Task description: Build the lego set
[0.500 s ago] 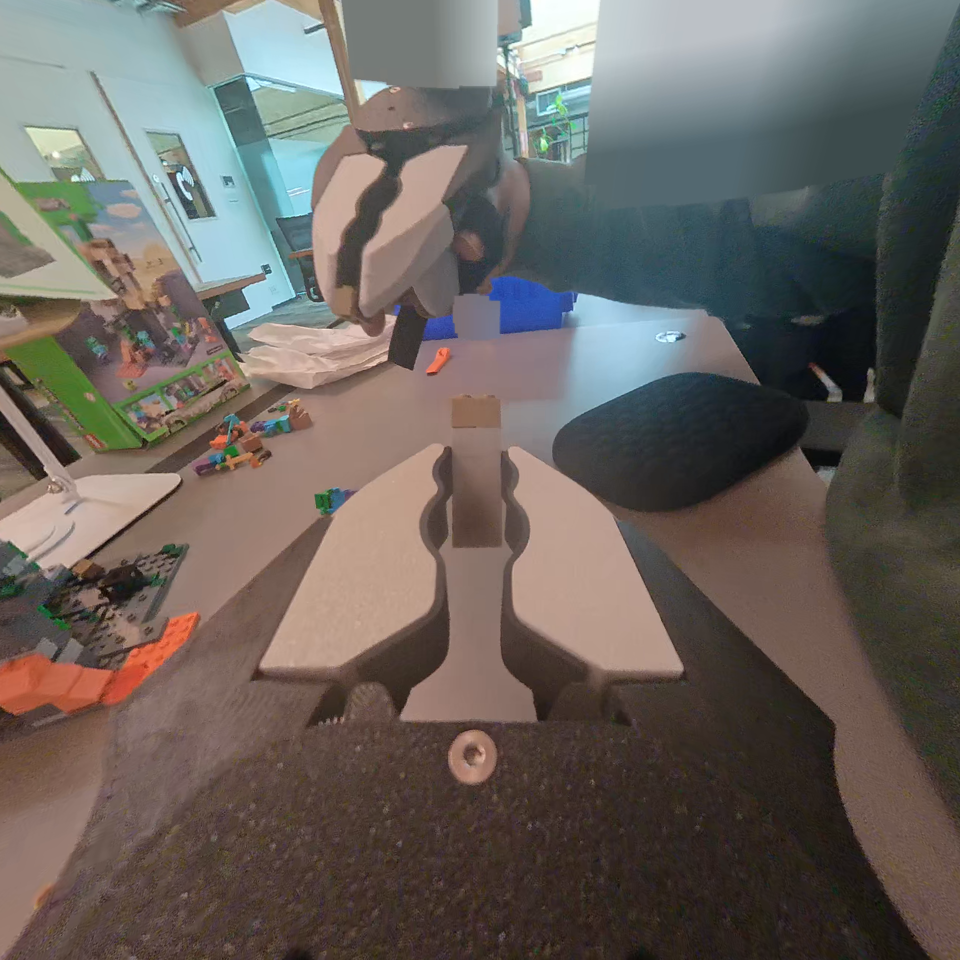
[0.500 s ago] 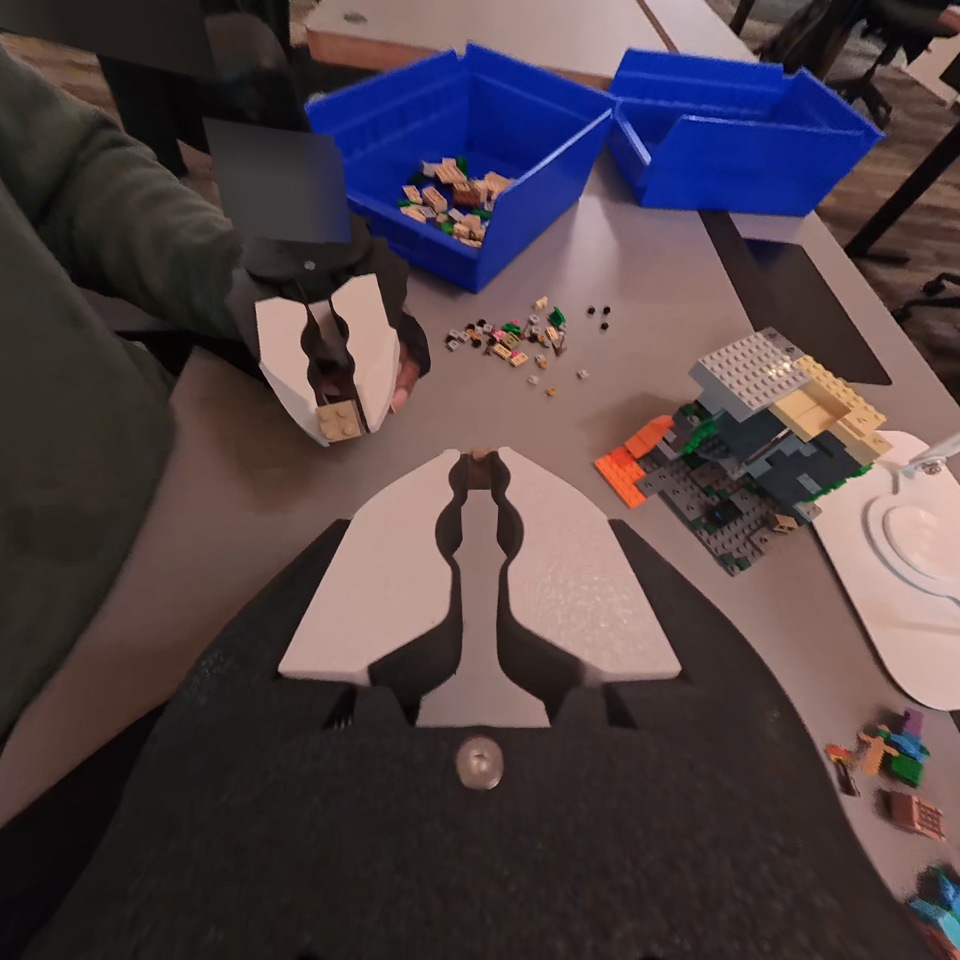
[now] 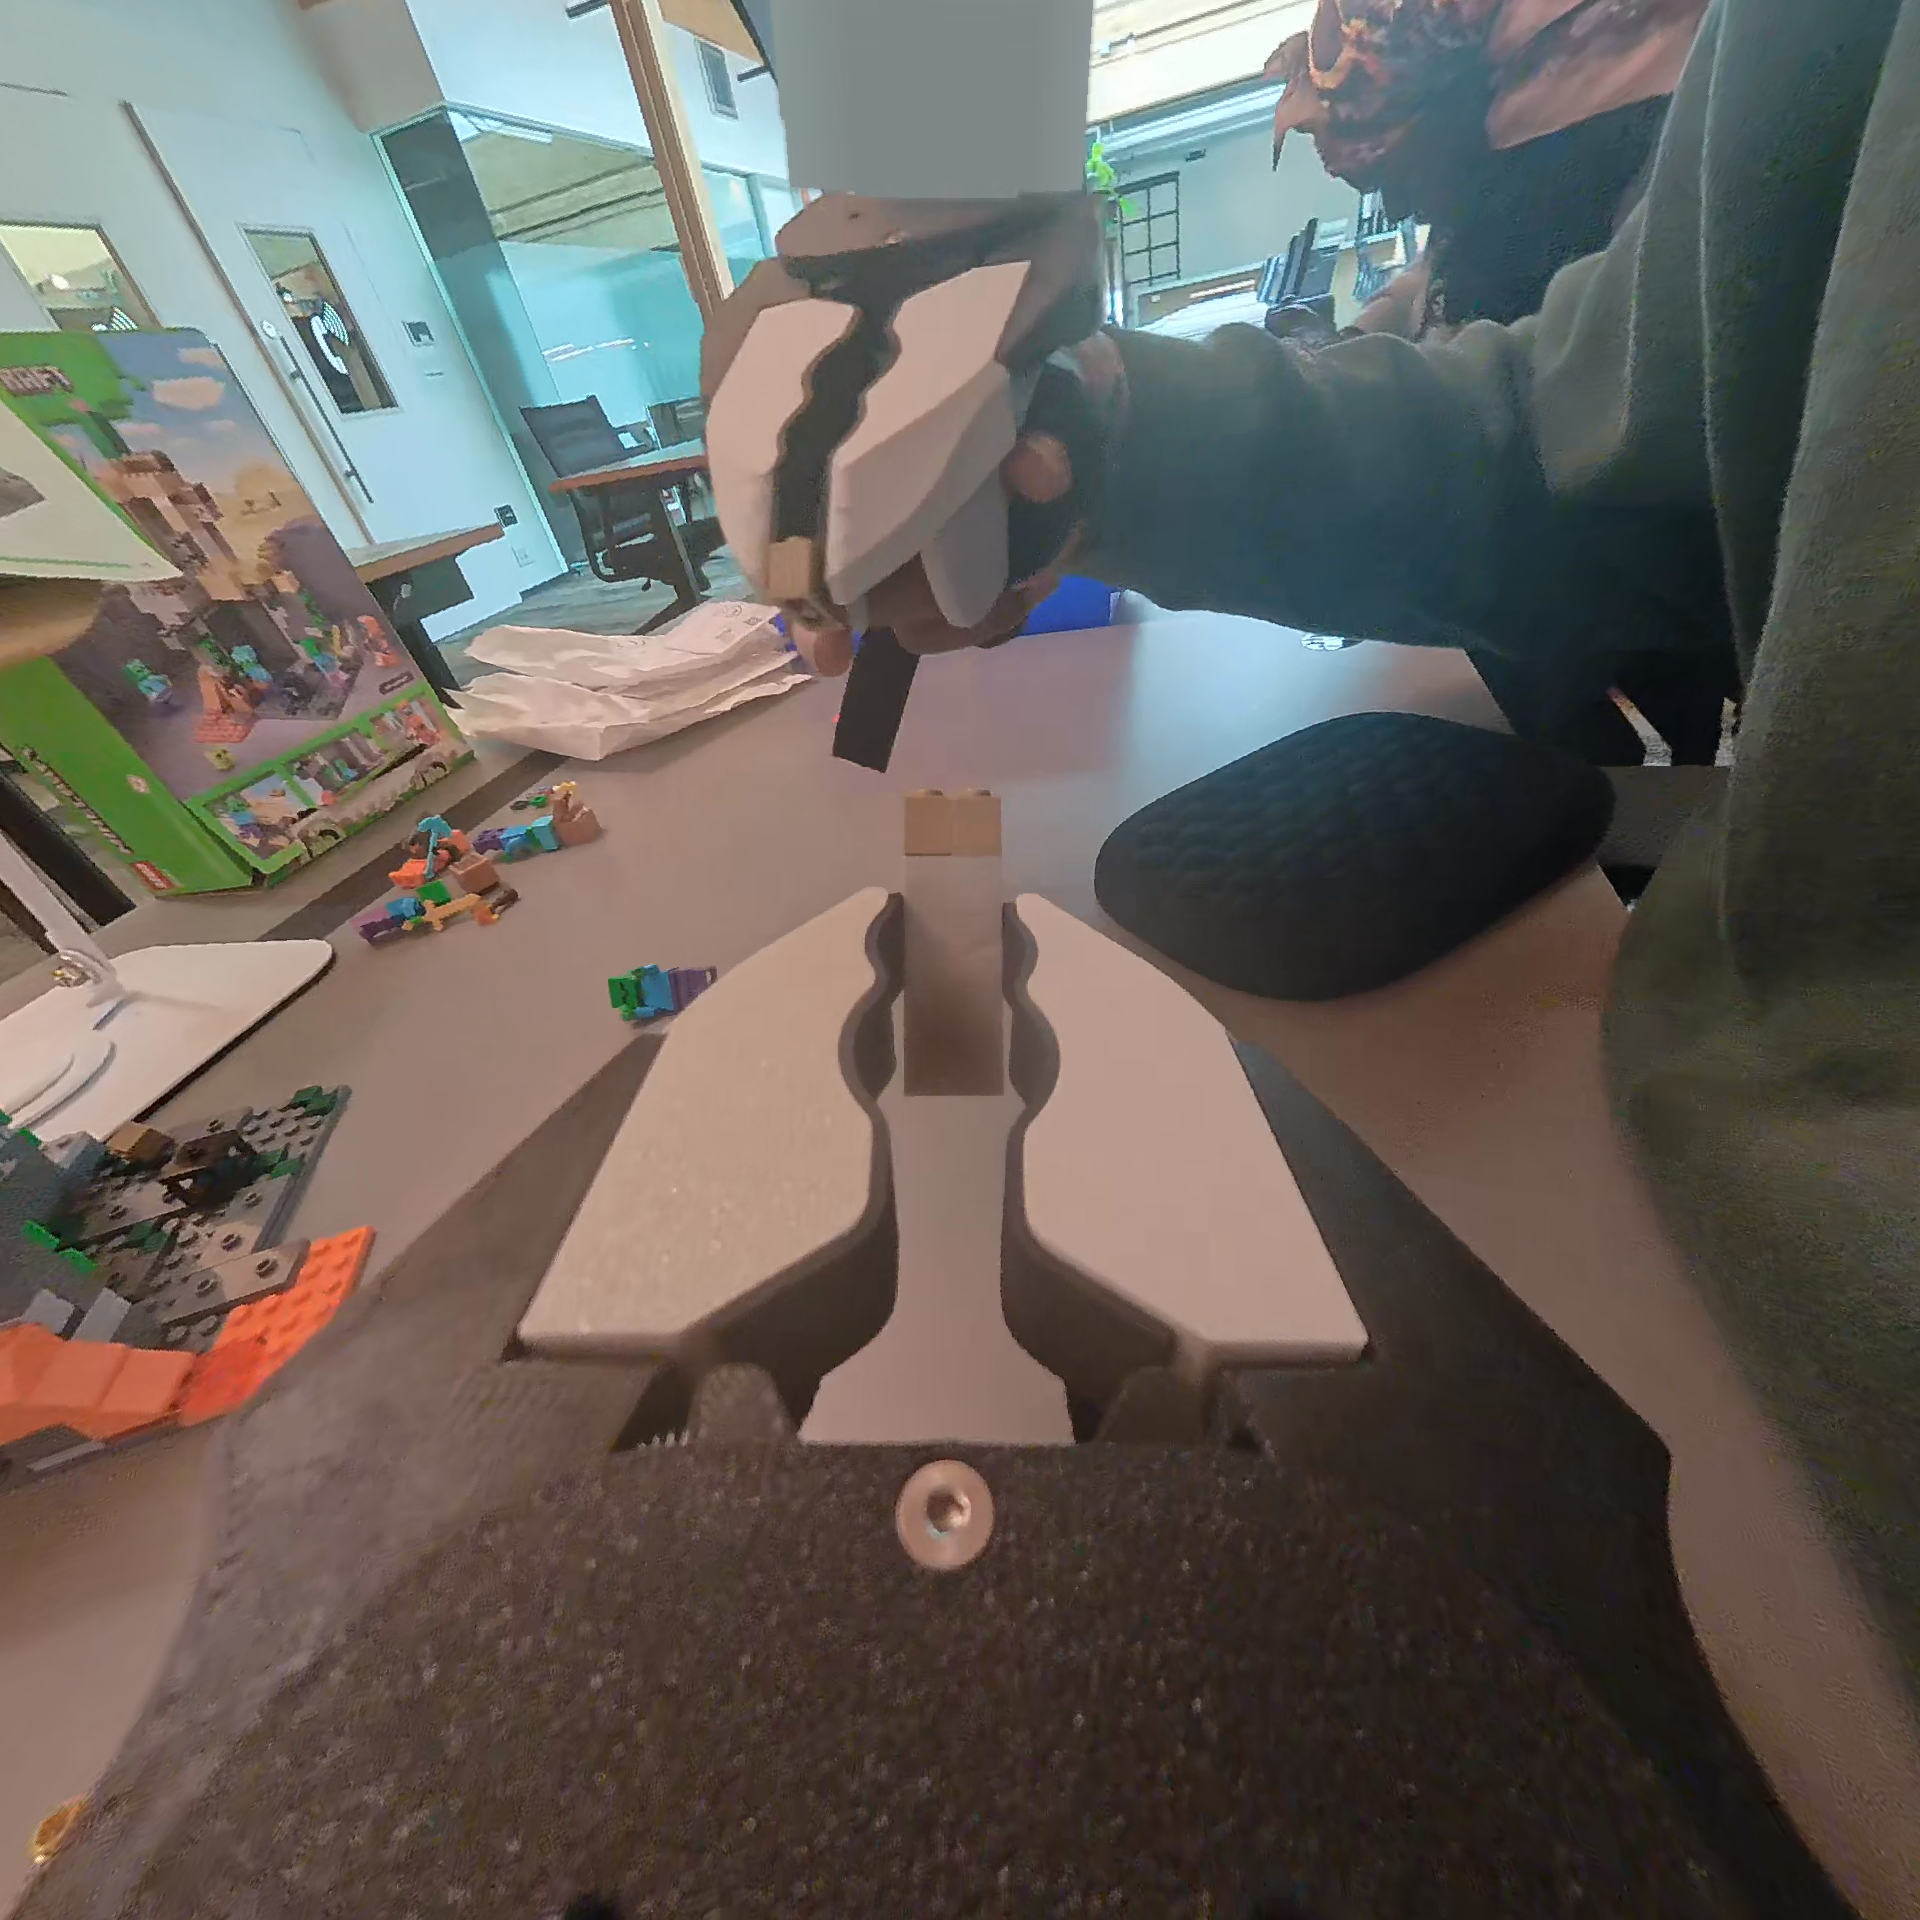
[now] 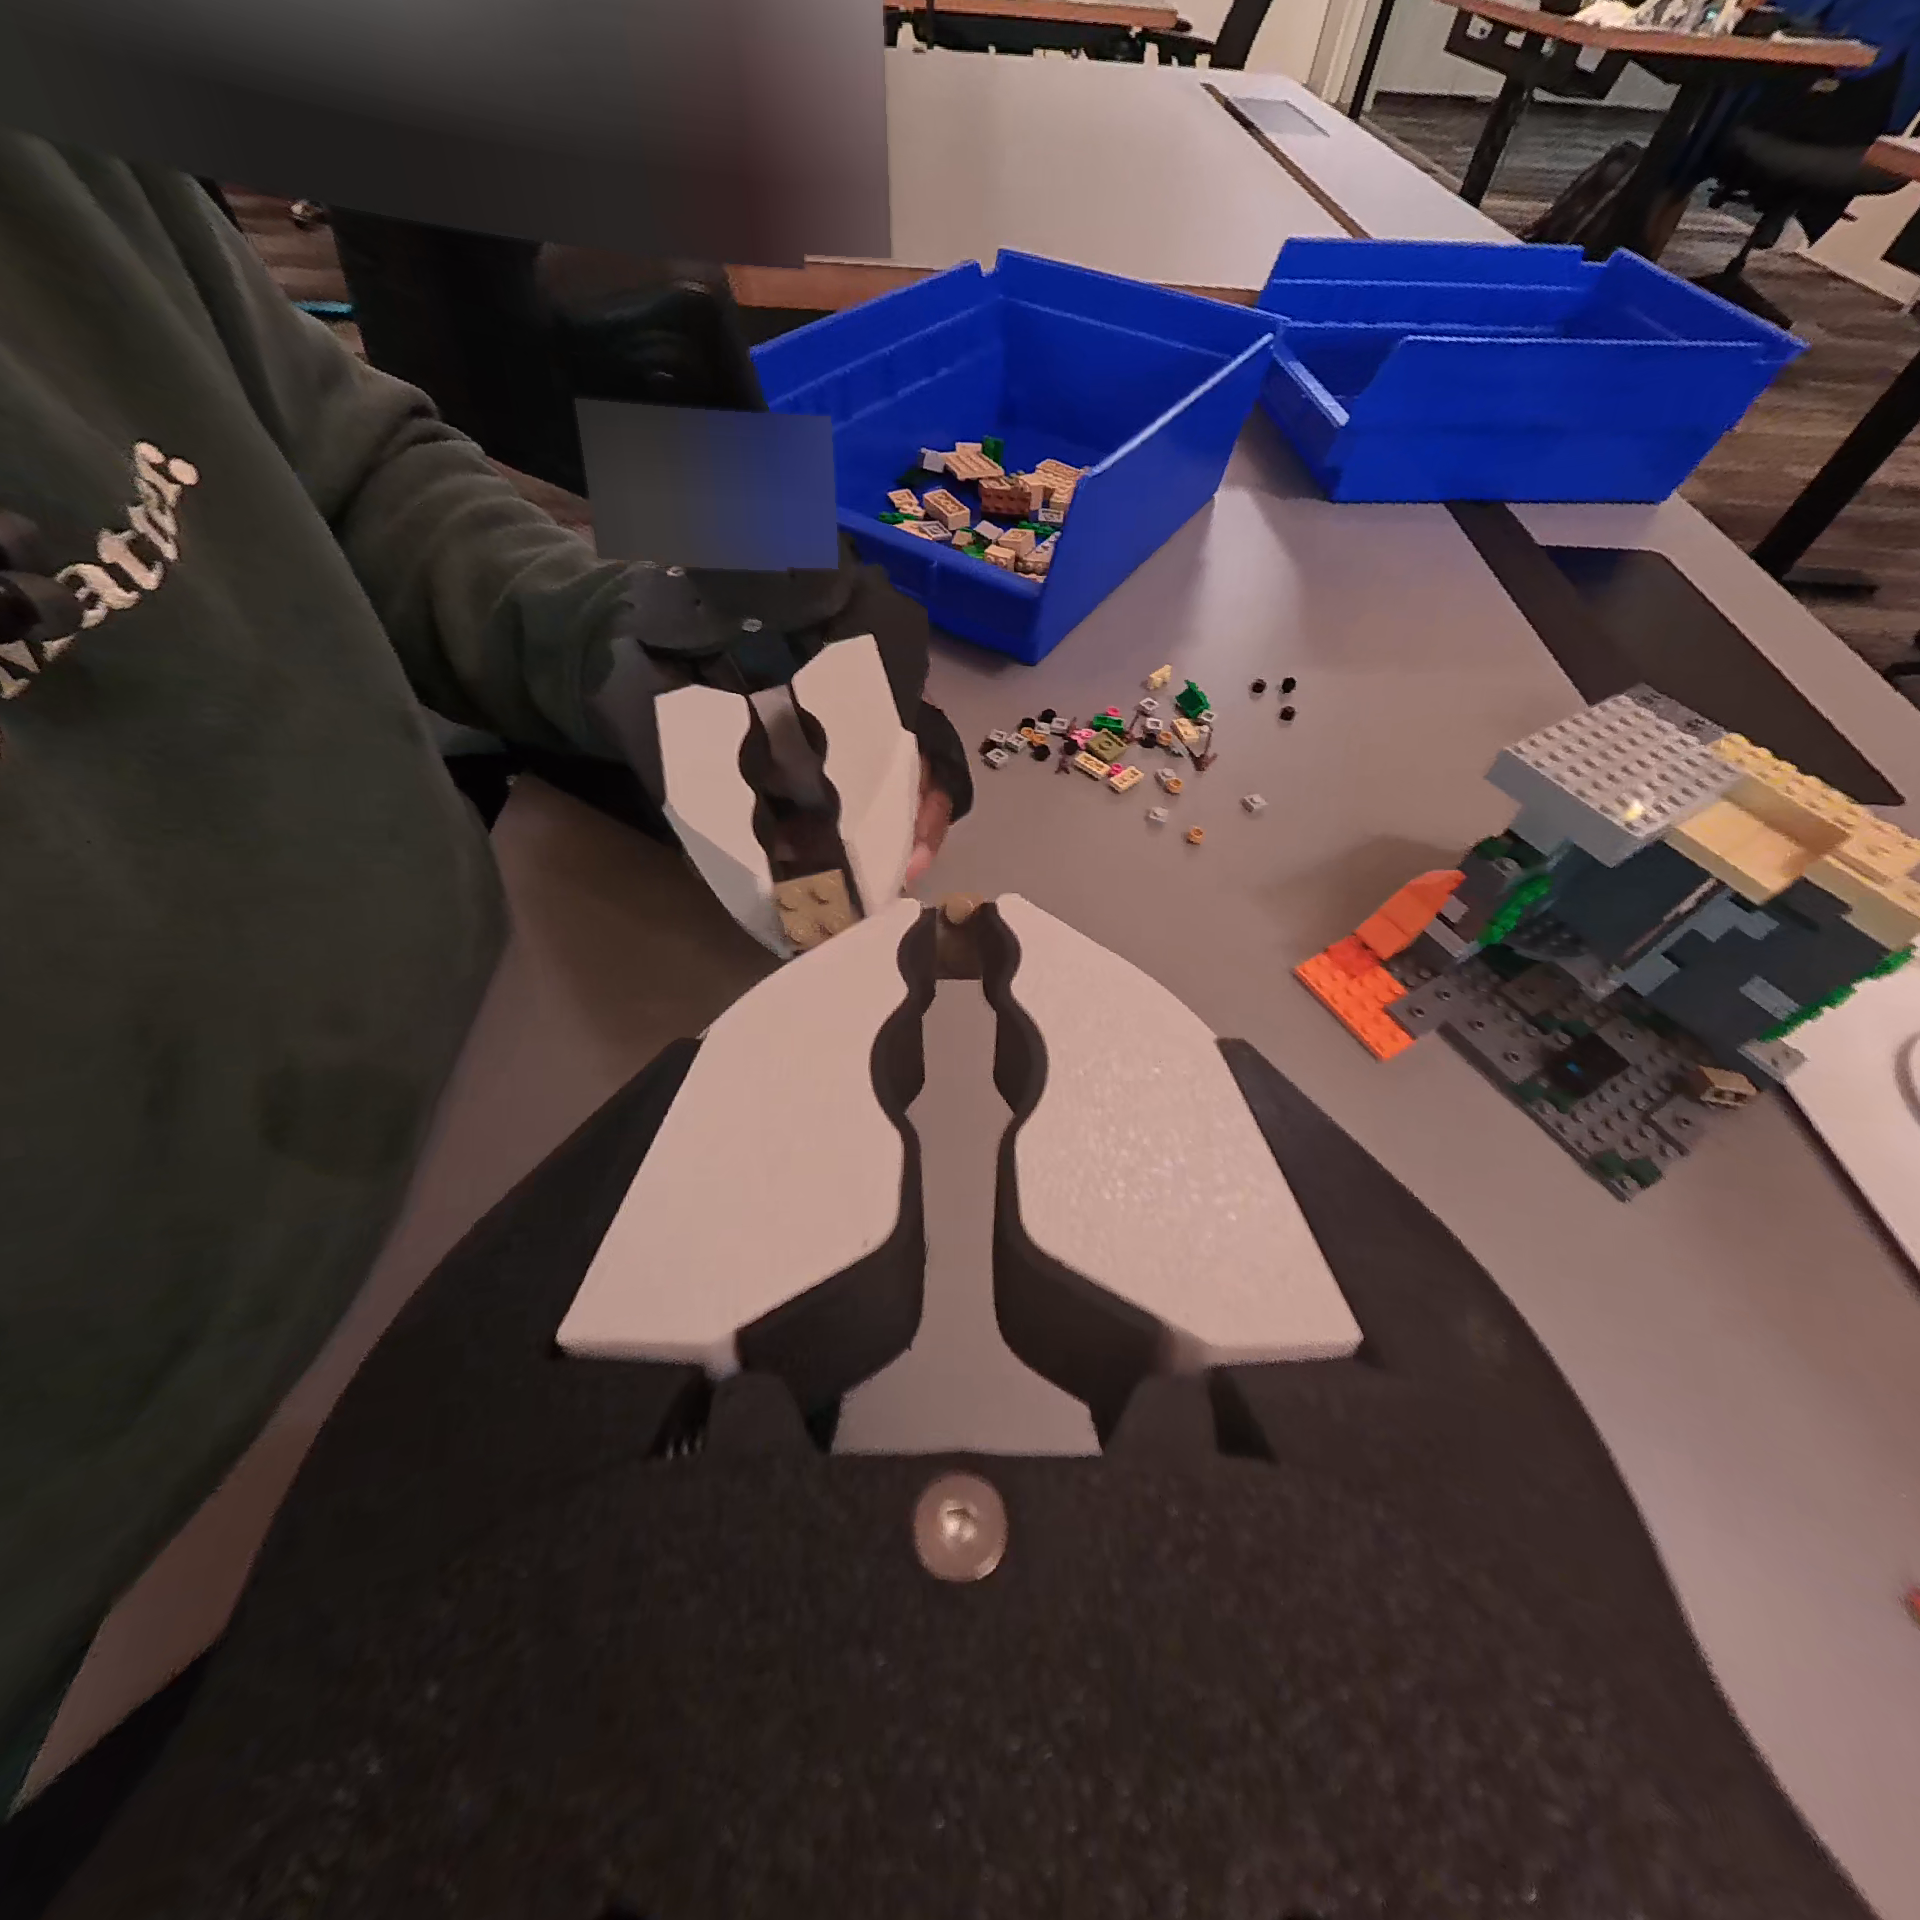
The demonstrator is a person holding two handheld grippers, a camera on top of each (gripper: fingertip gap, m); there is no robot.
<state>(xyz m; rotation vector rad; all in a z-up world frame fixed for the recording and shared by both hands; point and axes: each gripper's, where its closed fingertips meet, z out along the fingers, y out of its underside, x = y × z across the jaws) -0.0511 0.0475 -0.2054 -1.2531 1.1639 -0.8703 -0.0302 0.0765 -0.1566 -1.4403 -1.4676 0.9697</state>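
Meanwhile, each hand-held gripper, left [image 3: 953, 904] and right [image 4: 958, 914], is pinching 1 light, rigid, slick tan brick [image 3: 953, 826] by its flat sides above the counter [image 3: 727, 831].

Left claw [image 3: 953, 914] grips tan brick [image 3: 953, 826].

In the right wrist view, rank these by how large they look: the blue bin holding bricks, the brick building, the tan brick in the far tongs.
1. Blue bin
2. Brick building, nearer the camera, so true order with the bin is unsure
3. Tan brick, clearly smallest
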